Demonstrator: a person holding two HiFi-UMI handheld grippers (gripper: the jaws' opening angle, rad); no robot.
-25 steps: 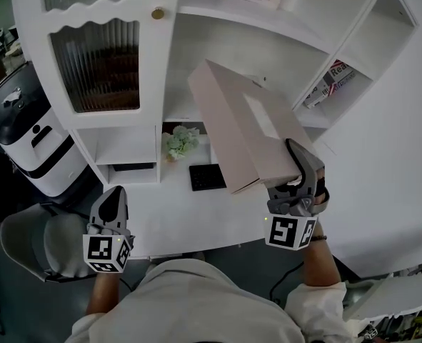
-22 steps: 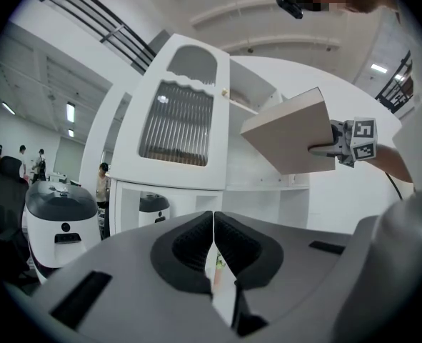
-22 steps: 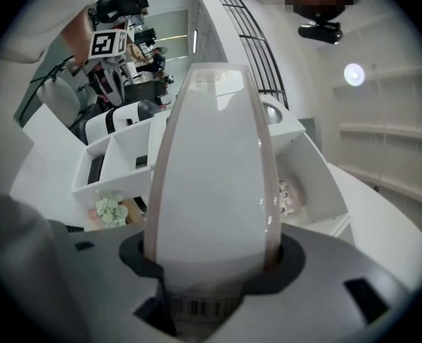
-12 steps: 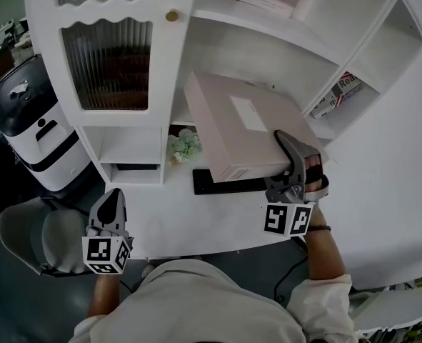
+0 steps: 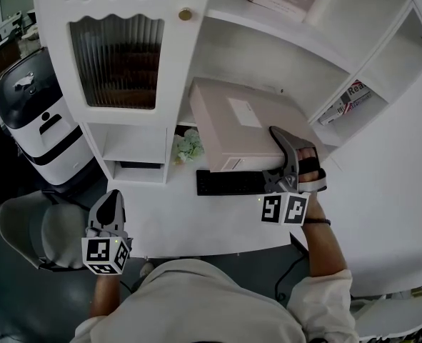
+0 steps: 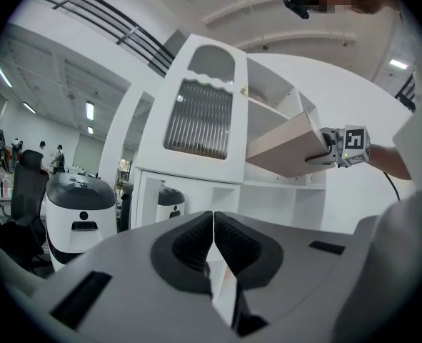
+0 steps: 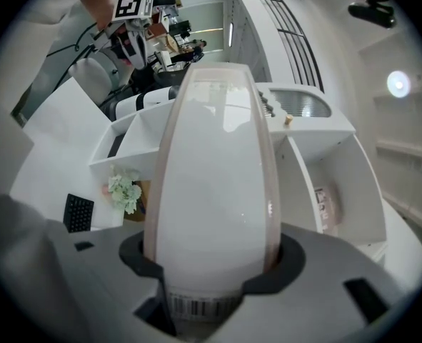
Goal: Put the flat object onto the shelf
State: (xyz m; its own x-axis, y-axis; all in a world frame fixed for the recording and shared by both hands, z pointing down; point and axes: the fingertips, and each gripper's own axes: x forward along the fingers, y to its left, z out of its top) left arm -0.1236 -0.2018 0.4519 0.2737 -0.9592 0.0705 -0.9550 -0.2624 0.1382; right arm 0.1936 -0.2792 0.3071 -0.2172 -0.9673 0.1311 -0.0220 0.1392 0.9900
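**Flat box held at the mouth of the shelf**

Head view: the right gripper (image 5: 288,164) has its jaws clamped on the near end of the flat box (image 5: 239,123). It's pale pinkish-beige cardboard, broad and thin, with a white label on top. It is held off the surface (image 5: 189,216) above a black keyboard (image 5: 228,183), its far end at the open middle bay of the white shelf unit (image 5: 196,48). Whether it touches the shelf board, I can't tell. A small bunch of pale flowers (image 5: 189,147) sits in the bay, and books (image 5: 350,98) lie in the right-hand compartment. Left of the bay is a ribbed glass door (image 5: 118,59) with a brass knob (image 5: 186,13).

Left gripper view: the left gripper (image 5: 113,202) is held low, with its ridged black jaws shut together and empty.

Right gripper view: the jaws press both broad faces of the box, and a barcode shows on its near edge.
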